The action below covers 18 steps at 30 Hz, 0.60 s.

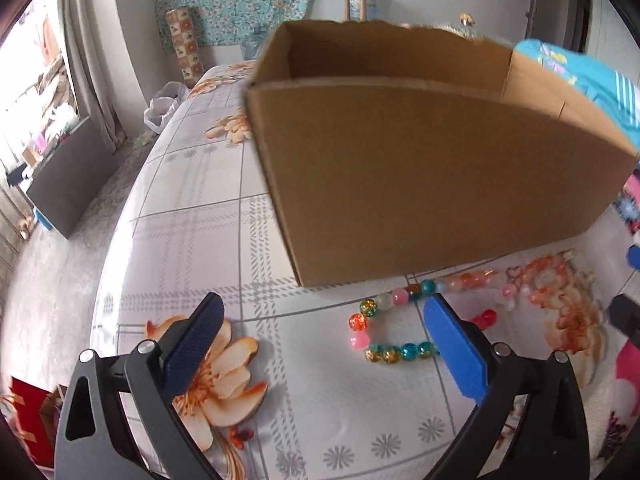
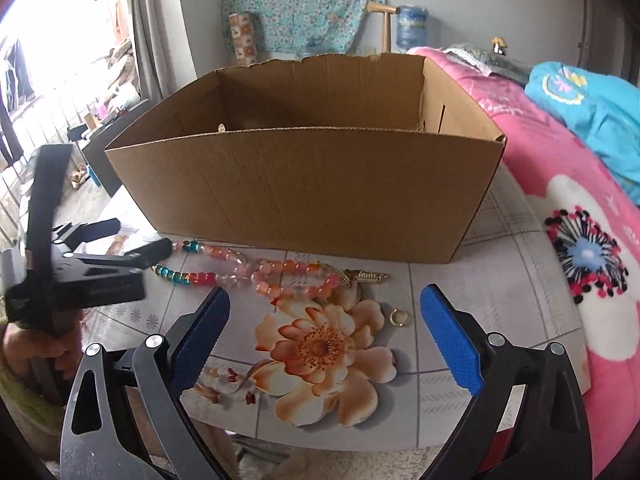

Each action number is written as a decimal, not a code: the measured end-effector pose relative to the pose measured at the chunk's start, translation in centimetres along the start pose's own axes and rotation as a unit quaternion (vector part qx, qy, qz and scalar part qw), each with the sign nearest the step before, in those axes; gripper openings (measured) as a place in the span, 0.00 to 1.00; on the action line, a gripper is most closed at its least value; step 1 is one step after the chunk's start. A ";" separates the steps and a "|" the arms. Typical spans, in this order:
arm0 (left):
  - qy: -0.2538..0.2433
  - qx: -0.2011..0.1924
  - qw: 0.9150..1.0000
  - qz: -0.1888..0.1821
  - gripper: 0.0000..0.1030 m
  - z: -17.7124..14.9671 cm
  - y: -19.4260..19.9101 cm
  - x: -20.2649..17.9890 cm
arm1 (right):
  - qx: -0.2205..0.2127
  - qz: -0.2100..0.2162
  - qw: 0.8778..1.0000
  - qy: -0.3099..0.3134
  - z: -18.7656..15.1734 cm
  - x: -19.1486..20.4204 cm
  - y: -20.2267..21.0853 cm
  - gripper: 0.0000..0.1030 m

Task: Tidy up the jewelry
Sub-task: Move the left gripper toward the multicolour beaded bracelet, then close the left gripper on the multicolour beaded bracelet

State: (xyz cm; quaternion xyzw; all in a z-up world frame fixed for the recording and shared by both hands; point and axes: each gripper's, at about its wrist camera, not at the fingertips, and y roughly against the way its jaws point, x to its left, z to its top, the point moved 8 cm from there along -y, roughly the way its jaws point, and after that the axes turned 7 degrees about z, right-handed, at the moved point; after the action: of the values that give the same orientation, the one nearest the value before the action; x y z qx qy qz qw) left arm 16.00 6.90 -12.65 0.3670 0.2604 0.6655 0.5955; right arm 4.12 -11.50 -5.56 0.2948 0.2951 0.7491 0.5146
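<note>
A bead necklace (image 1: 394,322) of teal, pink and orange beads lies on the floral tablecloth in front of an open cardboard box (image 1: 420,184). It also shows in the right wrist view (image 2: 256,272), beside gold clips (image 2: 366,277) and a small gold ring (image 2: 399,317). The box (image 2: 312,196) stands behind them. My left gripper (image 1: 324,312) is open and empty, just left of the beads; it shows in the right wrist view (image 2: 138,238). My right gripper (image 2: 325,300) is open and empty, above the printed flower near the ring.
The table (image 1: 192,200) ends at the left, with floor and a dark cabinet (image 1: 68,184) beyond. A pink quilt (image 2: 560,208) and a blue cloth (image 2: 592,112) lie to the right of the box. The table's near edge (image 2: 320,440) is close.
</note>
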 end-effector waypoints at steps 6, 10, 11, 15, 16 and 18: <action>-0.013 0.011 1.000 -0.005 0.95 -1.7 0.0 -0.6 | 0.001 0.007 1.000 -0.007 -0.3 0.0 0.1 0.84; -0.011 0.023 1.000 -0.016 0.95 -3.2 0.5 0.4 | 0.000 0.016 1.000 -0.006 -0.2 0.4 0.2 0.81; -0.010 0.026 0.999 -0.018 0.95 -3.5 0.6 0.6 | 0.000 0.017 1.000 -0.004 -0.2 0.6 0.2 0.80; -0.003 0.037 0.999 -0.024 0.95 -4.8 0.9 1.9 | -0.002 0.028 1.000 0.003 0.1 1.6 0.3 0.78; -0.002 0.037 0.999 -0.023 0.95 -4.9 0.9 2.2 | -0.003 0.030 1.000 0.004 0.1 1.8 0.3 0.77; 0.001 0.035 0.999 -0.021 0.94 -5.4 1.1 2.6 | -0.002 0.039 0.999 0.009 0.2 2.4 0.3 0.75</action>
State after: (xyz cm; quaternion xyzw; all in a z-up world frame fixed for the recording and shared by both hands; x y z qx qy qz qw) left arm 10.97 9.82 -14.54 0.3815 0.2922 0.6436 0.5957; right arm 3.33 -9.30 -4.90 0.2985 0.2864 0.7719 0.4827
